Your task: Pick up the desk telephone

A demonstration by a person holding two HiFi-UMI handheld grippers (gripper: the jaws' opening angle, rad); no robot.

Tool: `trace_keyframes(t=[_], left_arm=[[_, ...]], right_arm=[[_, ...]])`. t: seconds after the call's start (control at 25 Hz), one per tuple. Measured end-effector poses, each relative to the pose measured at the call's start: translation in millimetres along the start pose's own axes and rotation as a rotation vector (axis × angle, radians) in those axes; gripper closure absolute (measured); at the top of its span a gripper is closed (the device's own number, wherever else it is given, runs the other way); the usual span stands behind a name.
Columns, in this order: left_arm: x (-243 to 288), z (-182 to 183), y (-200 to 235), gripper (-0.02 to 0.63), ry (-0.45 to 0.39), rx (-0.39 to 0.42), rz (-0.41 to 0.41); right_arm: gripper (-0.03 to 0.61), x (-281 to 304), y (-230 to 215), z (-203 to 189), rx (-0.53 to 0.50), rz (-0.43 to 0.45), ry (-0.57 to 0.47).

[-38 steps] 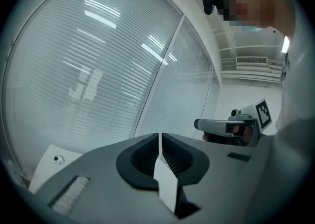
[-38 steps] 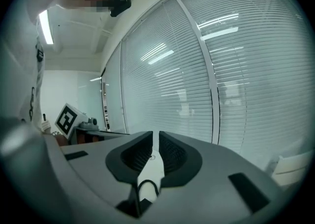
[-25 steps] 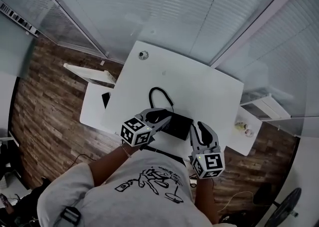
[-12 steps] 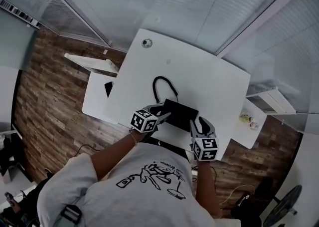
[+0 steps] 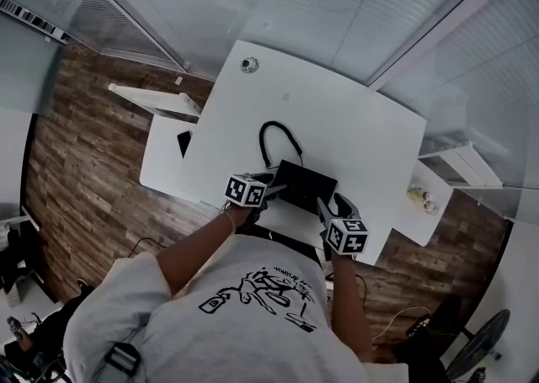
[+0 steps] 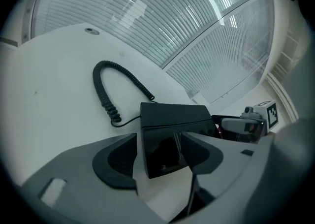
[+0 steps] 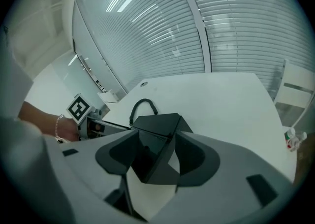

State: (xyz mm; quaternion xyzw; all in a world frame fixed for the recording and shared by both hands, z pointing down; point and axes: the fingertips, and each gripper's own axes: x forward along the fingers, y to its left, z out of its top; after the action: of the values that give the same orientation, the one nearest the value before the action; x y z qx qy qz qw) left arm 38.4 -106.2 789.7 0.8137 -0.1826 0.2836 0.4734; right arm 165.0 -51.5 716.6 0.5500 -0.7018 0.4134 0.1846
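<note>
**Both grippers wide open at the phone on the bench**

The phone (image 5: 301, 185) is a black, wedge-shaped desk set w/ a glossy sloped face. It sits flat on the white bench (image 5: 362, 133), near the front edge. A black coiled cord (image 5: 276, 139) loops out on the phone's far side and curls back to it.

Well beyond the phone, a small round fitting (image 5: 248, 64) sits near the bench's far corner. Behind that are glass walls w/ horizontal blinds (image 5: 278, 2). Left of the phone is a wood-plank floor (image 5: 76, 171) and a low white side table (image 5: 160, 172). Right of the phone another side table (image 5: 418, 213) carries small items, too small to tell.

A person in a white printed shirt (image 5: 253, 305) leans over, both forearms reaching down to the phone, a bracelet (image 7: 56, 128) on the left wrist. The left gripper (image 5: 271, 192) is at the phone's left end and the right gripper (image 5: 331, 204) at its right end, both tilted down.

Both sets of jaws have just been opening. In each gripper view they stand wide w/ an end of the phone between them and no pad visibly squeezing it. Bare bench shows beside the left gripper's left pad (image 6: 118, 161).
</note>
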Motion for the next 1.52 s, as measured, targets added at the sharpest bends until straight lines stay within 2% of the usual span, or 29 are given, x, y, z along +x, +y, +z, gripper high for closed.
trace_keyframes(t=[0.12, 0.32, 0.64, 1.04, 1.2, 1.52], left_arm=[[4.3, -4.1, 4.6, 0.331, 0.008, -0.023, -0.004], [4.3, -4.6, 4.6, 0.331, 0.004, -0.051, -0.024], [12.6, -7.9, -9.0, 0.328, 0.047, -0.037, -0.097], [13.9, -7.6, -10.5, 0.33, 0.05, -0.053, -0.081], [10.9, -6.1, -10.9, 0.33, 0.062, -0.042, -0.078], [-10.4, 15.6, -29.8, 0.33, 0.021, -0.018, -0.072]], right_arm=[[0.38, 6.2, -1.6, -5.9, 0.027, 0.014, 0.013], [0.377, 8.4, -6.2, -7.6, 0.063, 0.022, 0.009], [0.374, 16.0, -8.4, -19.1, 0.091, 0.036, 0.06], [0.377, 17.1, -9.3, -24.1, 0.183, 0.077, 0.061], [0.382, 16.4, -7.0, -21.8, 0.187, 0.082, 0.053], [0.383, -2.3, 4.3, 6.7, 0.164, 0.103, 0.002]])
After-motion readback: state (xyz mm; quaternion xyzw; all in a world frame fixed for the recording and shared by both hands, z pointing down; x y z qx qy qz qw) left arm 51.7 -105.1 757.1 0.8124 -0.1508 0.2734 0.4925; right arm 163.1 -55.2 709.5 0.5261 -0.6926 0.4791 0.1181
